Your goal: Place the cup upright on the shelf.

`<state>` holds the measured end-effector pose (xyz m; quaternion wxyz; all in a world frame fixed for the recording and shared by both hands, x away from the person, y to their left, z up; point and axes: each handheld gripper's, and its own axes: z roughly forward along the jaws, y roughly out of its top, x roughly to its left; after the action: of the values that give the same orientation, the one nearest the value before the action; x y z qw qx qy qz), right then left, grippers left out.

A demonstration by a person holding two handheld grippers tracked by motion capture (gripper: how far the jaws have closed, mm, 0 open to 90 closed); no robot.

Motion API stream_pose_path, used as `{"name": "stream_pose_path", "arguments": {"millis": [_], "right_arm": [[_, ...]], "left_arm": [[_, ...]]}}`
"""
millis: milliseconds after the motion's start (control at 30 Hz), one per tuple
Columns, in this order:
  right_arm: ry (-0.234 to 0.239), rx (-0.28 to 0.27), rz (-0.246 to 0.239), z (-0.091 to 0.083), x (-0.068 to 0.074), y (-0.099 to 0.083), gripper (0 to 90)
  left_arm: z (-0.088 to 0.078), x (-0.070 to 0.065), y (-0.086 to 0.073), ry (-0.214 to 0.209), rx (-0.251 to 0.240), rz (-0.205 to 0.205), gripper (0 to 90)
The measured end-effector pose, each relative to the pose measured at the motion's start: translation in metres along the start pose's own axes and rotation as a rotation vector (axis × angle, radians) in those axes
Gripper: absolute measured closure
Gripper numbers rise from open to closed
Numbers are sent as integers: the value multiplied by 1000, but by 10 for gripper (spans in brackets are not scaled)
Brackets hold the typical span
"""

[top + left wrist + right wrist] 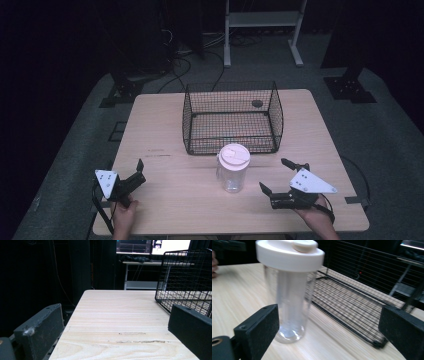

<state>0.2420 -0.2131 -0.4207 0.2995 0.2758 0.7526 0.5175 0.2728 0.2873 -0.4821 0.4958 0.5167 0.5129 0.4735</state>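
A: From the high view, what's on the table (165, 135)?

B: A clear plastic pitcher (232, 169) with a round white lid stands upright near the middle of the front half, just in front of a black wire basket (232, 117). The pitcher looks empty, with a handle on its left side. A small dark disc lies on the table behind the basket.

A: And the grippers?

B: The left gripper (141, 170) sits at the front left corner, held in the person's hand, jaws spread, well apart from the pitcher. The right gripper (278, 176) is at the front right, jaws also spread, near the pitcher but not touching it.

A: What does the left gripper view add?

B: Its two black jaws stand wide apart with bare wood table (117, 315) between them. The wire basket (186, 277) rises at the right edge, past the right-hand jaw. Lit screens glow in the dark background.

A: And the right gripper view?

B: The pitcher (290, 290) stands close ahead, left of centre, just beyond the left-hand jaw. Its wall is transparent and its thick white lid has a raised oval cap on top. The jaws are spread wide, holding nothing. The basket (362, 300) lies just behind and to the right of the pitcher.
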Motion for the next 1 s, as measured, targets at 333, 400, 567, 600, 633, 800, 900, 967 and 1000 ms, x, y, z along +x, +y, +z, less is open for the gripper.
{"name": "stream_pose_path", "arguments": {"millis": [333,400,567,600,633,800,900,967,1000], "right_arm": [[65,-6,-8,13,16,7,24],[69,-10,-7,17,18,10,24],[75,-22,-12,27,22,15,9],[78,-24,-9,29,22,16,8],[84,-25,-7,31,22,17,9],[88,-29,9,40,21,22,9],[96,-31,8,44,22,24,9],[95,-35,12,47,23,26,8],[105,-40,22,51,23,28,8]], "left_arm": [[0,0,0,-1,0,1,0],[0,0,0,-2,0,2,0],[0,0,0,-3,-1,-2,0],[0,0,0,-3,-1,-1,0],[0,0,0,-3,-1,-1,0],[0,0,0,-4,-2,-1,0],[0,0,0,-4,-2,-2,0],[0,0,0,-5,-2,-2,0],[0,0,0,-5,-2,-2,0]]}}
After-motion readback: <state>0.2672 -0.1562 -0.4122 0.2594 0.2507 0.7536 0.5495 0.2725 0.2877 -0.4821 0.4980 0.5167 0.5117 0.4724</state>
